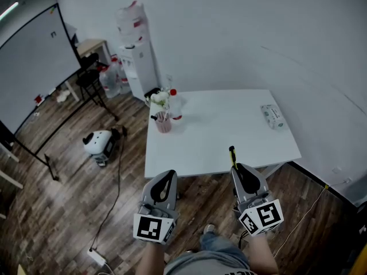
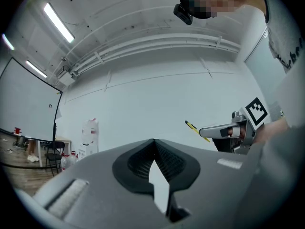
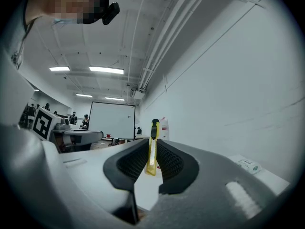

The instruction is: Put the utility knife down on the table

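Pinching the yellow utility knife (image 3: 153,149) between the jaws of the right gripper (image 1: 242,173), blade end reaching over the near edge of the white table (image 1: 218,133); holding the left gripper (image 1: 165,183) beside it, jaws pressed together, empty.

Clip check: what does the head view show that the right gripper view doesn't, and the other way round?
Head view only: the pink cup and red-capped bottle at the table's far left corner, and the white machine on the floor. Right gripper view only: ceiling lights, and a close look at the right gripper shut on the utility knife. Both: the knife, table, tissue packet, whiteboard and left gripper.
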Demonstrator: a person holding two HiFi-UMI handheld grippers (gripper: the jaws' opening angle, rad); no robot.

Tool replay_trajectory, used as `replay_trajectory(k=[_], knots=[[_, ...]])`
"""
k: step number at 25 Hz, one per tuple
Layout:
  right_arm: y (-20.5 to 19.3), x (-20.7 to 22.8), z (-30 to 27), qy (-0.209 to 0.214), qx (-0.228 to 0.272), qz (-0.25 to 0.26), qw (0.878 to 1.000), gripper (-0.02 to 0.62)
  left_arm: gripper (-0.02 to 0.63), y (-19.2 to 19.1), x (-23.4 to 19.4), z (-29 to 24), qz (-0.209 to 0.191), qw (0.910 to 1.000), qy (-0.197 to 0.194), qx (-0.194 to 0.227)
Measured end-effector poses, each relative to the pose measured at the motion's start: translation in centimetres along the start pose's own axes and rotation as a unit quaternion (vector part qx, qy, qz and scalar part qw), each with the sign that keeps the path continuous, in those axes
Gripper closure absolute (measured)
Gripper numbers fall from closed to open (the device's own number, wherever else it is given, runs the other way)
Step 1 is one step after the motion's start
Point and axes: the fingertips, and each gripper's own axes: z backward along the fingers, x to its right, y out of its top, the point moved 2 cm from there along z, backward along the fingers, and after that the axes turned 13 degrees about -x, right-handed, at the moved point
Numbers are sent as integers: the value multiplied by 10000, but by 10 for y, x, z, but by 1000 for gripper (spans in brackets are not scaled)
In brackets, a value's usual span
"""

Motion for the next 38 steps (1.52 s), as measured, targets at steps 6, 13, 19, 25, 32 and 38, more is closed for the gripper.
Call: replay_trajectory(k=[6, 13, 19, 25, 32, 38], knots=[[5, 20, -20, 122, -8, 30, 9999, 543, 595, 5, -4, -24, 44, 10000, 82, 14], [9, 47, -42, 274, -17, 78, 9996, 543, 597, 9, -5, -55, 83, 9998, 173, 16], [14, 66, -57, 457, 21, 175, 9988, 543, 600, 14, -5, -77, 89, 9995, 299, 60], [13, 78, -66, 639, 31, 157, 9978, 543, 600, 15, 2, -89, 71, 9993, 362, 70], [11, 80, -74, 720, 18, 90, 9974, 543, 600, 14, -1, -93, 52, 9991, 429, 0], [9, 83, -84, 665, -39, 51, 9978, 543, 600, 12, -11, -101, 100, 9991, 414, -3]])
